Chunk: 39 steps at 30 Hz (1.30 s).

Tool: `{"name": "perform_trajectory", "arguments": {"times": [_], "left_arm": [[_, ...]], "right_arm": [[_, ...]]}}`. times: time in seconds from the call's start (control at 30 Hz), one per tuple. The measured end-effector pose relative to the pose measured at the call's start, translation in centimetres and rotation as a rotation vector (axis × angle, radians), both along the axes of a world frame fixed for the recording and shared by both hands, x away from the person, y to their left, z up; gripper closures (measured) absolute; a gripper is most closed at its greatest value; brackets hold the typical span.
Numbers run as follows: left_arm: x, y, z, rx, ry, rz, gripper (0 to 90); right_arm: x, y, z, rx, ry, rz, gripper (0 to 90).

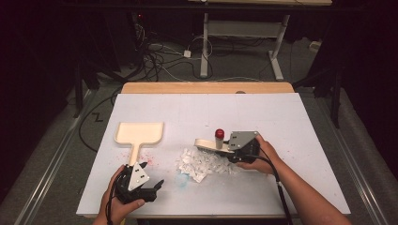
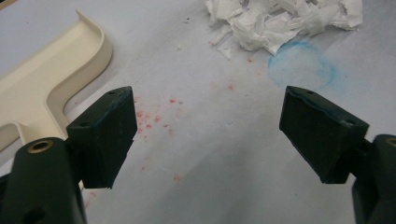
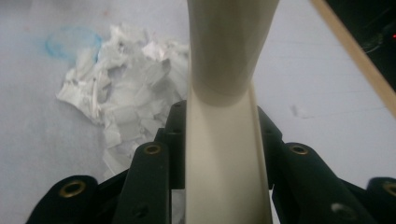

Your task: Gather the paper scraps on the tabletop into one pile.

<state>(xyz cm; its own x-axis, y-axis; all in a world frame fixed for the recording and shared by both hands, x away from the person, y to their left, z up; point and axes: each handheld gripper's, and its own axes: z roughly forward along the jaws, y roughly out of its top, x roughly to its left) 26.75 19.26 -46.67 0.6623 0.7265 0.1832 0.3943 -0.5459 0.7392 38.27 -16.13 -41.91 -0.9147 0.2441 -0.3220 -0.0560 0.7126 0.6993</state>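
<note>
A cream dustpan (image 1: pixel 139 134) lies at the left of the white table cover, its handle pointing toward the person; its pan wall and handle lie at the left of the left gripper view (image 2: pixel 46 79). My left gripper (image 1: pixel 155 174) hovers just right of that handle's end, open, with nothing between its jaws (image 2: pixel 205 121). A heap of torn white paper (image 1: pixel 206 164) lies mid-table. My right gripper (image 1: pixel 229 151) is shut on the cream handle (image 3: pixel 224 93) of a brush-like tool (image 1: pixel 206 143) with a red-topped knob (image 1: pixel 219 133), just behind the heap.
Pink specks (image 2: pixel 154 116) and a blue ring stain (image 2: pixel 303 65) mark the cover between the dustpan and the paper. The table's wooden far edge (image 1: pixel 206 87) borders a dark floor with cables and a desk frame (image 1: pixel 204 42).
</note>
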Motion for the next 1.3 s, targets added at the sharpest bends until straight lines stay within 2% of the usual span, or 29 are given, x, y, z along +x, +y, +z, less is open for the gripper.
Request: {"name": "perform_trajectory", "arguments": {"times": [0.07,0.13,0.23,0.27,0.3,0.33,0.37,0.43,0.47,0.5,0.53,0.57,0.6,0.63,0.67,0.7,0.77,0.8,0.83,0.93,0.97,1.07,1.17,1.3], "left_arm": [[0.0,0.0,0.0,-0.002,0.001,0.000,18.1],[0.0,-0.1,0.0,0.000,0.003,0.000,18.1],[0.0,0.0,-0.1,0.009,-0.009,-0.021,19.1],[-0.1,-0.1,-0.1,0.010,0.005,-0.017,19.1],[-0.1,-0.1,-0.1,0.012,0.004,-0.017,19.1],[-0.1,-0.1,-0.1,0.010,0.004,-0.017,19.1],[-0.1,0.0,0.0,0.017,-0.011,-0.017,19.1],[-0.2,-0.1,0.0,0.011,-0.001,-0.014,19.1],[-0.3,0.0,0.0,0.011,-0.002,-0.016,19.1],[-0.3,-0.1,0.0,0.012,-0.002,-0.016,19.1],[-0.3,-0.1,0.0,0.015,-0.002,-0.015,19.1],[-0.3,-0.1,0.0,0.016,-0.002,-0.016,19.1],[-0.3,-0.1,0.0,0.018,-0.001,-0.017,19.1],[-0.3,-0.1,0.1,0.019,-0.003,-0.019,19.1],[-0.3,-0.1,0.1,0.019,-0.005,-0.021,19.1],[-0.3,-0.2,0.1,0.016,-0.007,-0.022,19.0],[-0.3,-0.2,0.2,0.002,-0.008,-0.025,18.9],[-0.2,-0.2,0.2,0.001,-0.007,-0.024,18.9],[-0.1,-0.1,0.2,0.010,-0.018,-0.028,18.8],[-0.1,-0.1,0.2,0.012,-0.018,-0.031,18.9],[-0.2,-0.1,0.1,0.007,-0.006,-0.028,18.9],[-0.2,0.0,0.2,0.004,-0.007,-0.028,18.8],[-0.2,0.0,0.2,0.004,-0.009,-0.027,18.9],[-0.3,0.0,0.2,0.010,-0.010,-0.028,18.8]], "right_arm": [[-0.6,-0.8,0.7,0.032,-0.023,-0.038,68.1],[-1.1,-1.6,1.4,0.058,-0.019,-0.083,68.0],[-1.7,-2.7,2.3,0.059,-0.034,-0.191,68.0],[-1.7,-2.7,2.3,0.059,-0.034,-0.191,68.0],[-2.2,-3.4,2.7,0.060,-0.038,-0.275,68.0],[-2.4,-3.7,2.8,0.054,-0.035,-0.322,68.0],[-2.6,-4.0,2.8,0.042,-0.035,-0.362,68.0],[-2.9,-4.2,2.3,0.010,-0.028,-0.435,68.0],[-3.0,-4.2,1.9,-0.012,-0.028,-0.459,68.0],[-3.0,-4.2,1.9,-0.012,-0.028,-0.459,68.0],[-3.3,-4.0,1.0,-0.038,-0.023,-0.518,68.0],[-3.3,-3.9,0.5,-0.045,-0.017,-0.541,68.0],[-3.3,-3.9,0.5,-0.045,-0.017,-0.541,68.0],[-3.4,-3.6,-0.5,-0.020,0.010,-0.584,68.1],[-3.4,-3.6,-0.5,-0.020,0.010,-0.584,68.1],[-3.5,-3.0,-1.2,0.030,0.061,-0.587,68.1],[-3.8,-1.7,-1.6,0.028,0.042,-0.599,68.0],[-3.8,-1.7,-1.6,0.028,0.042,-0.599,68.0],[-4.1,-0.3,-1.9,0.043,0.050,-0.591,67.9],[-4.8,1.9,-2.3,0.040,0.043,-0.557,67.7],[-4.8,1.9,-2.3,0.040,0.043,-0.557,67.7],[-5.2,3.5,-2.4,0.057,0.041,-0.528,67.7],[-5.5,4.3,-2.2,0.077,0.039,-0.514,67.8],[-5.3,4.1,-1.7,0.114,0.028,-0.510,68.1]]}}
